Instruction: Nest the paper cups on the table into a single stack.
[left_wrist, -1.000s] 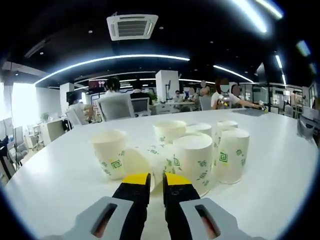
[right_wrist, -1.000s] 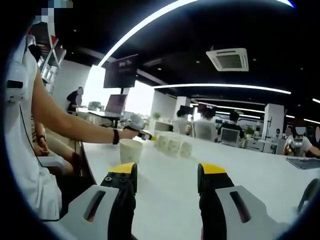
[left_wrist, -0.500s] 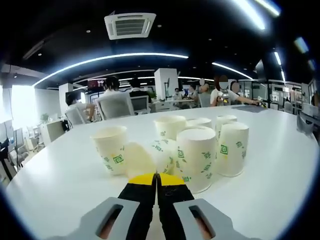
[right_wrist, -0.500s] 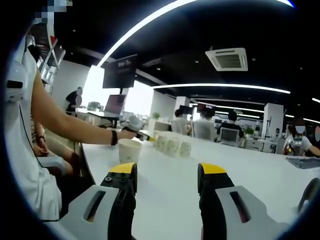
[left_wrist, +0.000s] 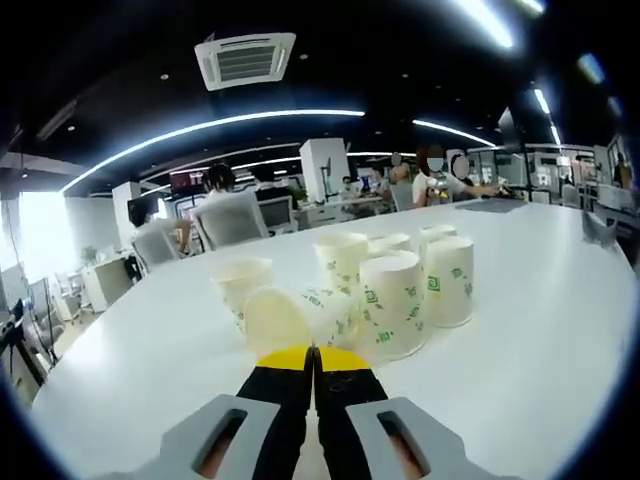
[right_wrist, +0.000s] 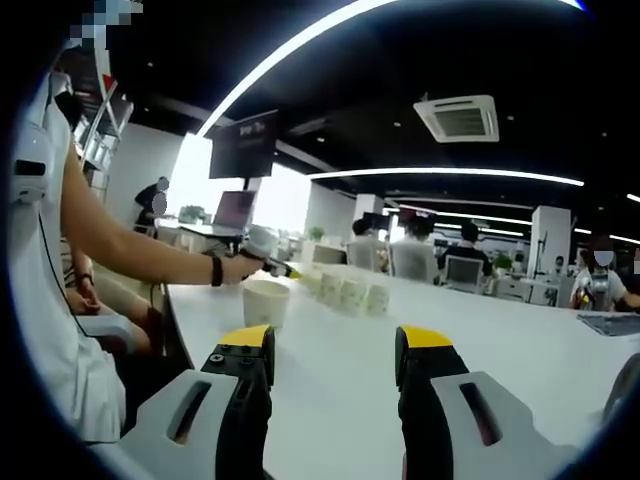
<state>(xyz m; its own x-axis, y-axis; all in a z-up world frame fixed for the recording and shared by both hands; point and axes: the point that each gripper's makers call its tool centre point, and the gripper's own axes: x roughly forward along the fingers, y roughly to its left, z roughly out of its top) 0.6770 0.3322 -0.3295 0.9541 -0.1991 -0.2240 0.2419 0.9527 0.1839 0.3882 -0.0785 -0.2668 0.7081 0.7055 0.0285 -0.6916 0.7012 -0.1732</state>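
— What's around the white bench (left_wrist: 540, 300)?
— An office: a ceiling air vent (left_wrist: 245, 60), curved light strips (right_wrist: 440, 172), a dark wall screen (right_wrist: 243, 145), grey chairs (left_wrist: 232, 217)
— Anyone there?
— People seated at far desks (left_wrist: 440, 185)

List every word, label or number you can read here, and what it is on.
No text can be read.
Paper cups: green printed marks, a square spiral logo and leaves, no legible words.
Hanging screen: a faint pale line of text, too blurred to read.
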